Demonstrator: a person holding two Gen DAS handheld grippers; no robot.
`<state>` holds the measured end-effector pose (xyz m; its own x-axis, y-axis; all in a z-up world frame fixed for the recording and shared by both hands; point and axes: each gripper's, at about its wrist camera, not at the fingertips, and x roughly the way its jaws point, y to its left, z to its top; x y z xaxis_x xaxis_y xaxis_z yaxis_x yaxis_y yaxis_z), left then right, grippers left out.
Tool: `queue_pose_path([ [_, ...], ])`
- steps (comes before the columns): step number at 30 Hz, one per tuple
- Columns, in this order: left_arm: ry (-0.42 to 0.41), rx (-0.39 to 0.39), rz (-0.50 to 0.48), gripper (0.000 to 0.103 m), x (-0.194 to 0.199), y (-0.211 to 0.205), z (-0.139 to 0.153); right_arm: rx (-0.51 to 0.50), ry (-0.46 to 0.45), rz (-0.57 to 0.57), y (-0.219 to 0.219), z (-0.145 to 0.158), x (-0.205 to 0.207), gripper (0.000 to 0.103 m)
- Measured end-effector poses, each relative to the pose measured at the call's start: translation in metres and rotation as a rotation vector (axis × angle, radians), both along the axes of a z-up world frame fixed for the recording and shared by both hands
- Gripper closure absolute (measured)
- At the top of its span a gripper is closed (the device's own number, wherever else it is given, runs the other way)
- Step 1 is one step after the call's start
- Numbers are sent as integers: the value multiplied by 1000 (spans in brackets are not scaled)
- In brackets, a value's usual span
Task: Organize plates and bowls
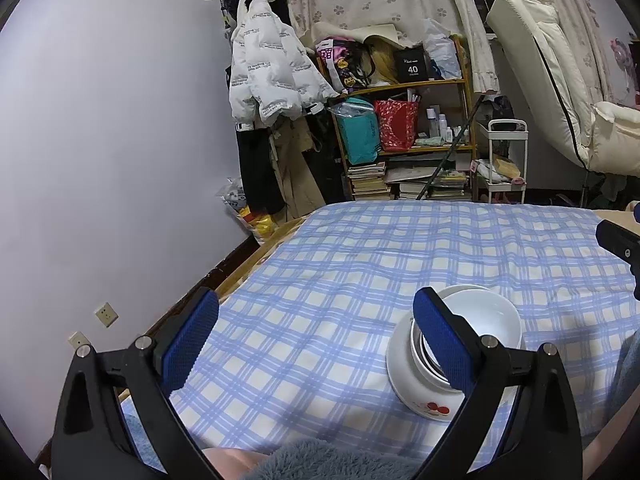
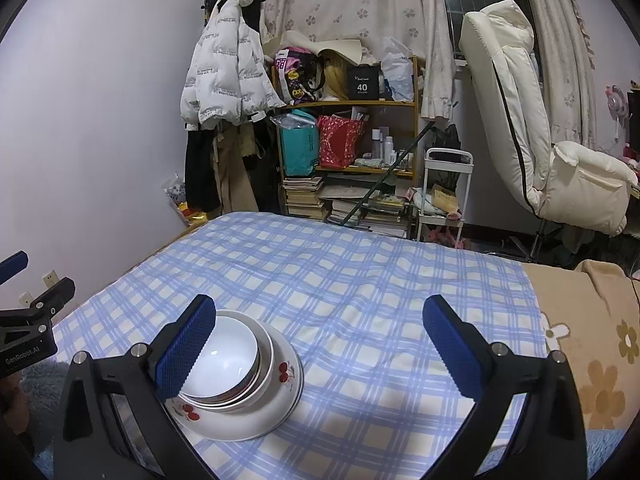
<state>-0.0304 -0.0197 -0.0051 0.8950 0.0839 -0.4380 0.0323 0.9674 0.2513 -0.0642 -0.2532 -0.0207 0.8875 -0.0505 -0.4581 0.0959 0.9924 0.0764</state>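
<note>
White bowls (image 2: 226, 364) sit nested on a white plate with red cherry prints (image 2: 256, 420), one stack on the blue checked bedsheet (image 2: 360, 300). In the left wrist view the stack (image 1: 480, 320) lies behind the right finger, on the plate (image 1: 424, 398). My left gripper (image 1: 316, 344) is open and empty, to the left of the stack. My right gripper (image 2: 320, 352) is open and empty, its left finger (image 2: 184, 352) in front of the bowls. Each gripper shows at the other view's edge, the right (image 1: 618, 244) and the left (image 2: 28, 320).
A wooden shelf (image 2: 348, 152) with bags and books, a hung white jacket (image 2: 224, 68), a white cart (image 2: 444, 196) and a cream recliner (image 2: 540, 140) stand beyond the bed. A tan flowered blanket (image 2: 592, 340) lies at right. A wall (image 1: 100, 140) runs along the left.
</note>
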Motion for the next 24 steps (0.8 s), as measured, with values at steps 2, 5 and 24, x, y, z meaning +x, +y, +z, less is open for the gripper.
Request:
queue_pose_path([
  [2, 2, -6, -4, 6, 0, 0, -1, 2, 1, 2, 0, 0, 0, 0],
  [5, 4, -5, -3, 6, 0, 0, 0, 1, 1, 2, 1, -1, 0, 0],
  [24, -4, 3, 1, 6, -1, -2, 1, 1, 4, 5, 1, -2, 1, 0],
])
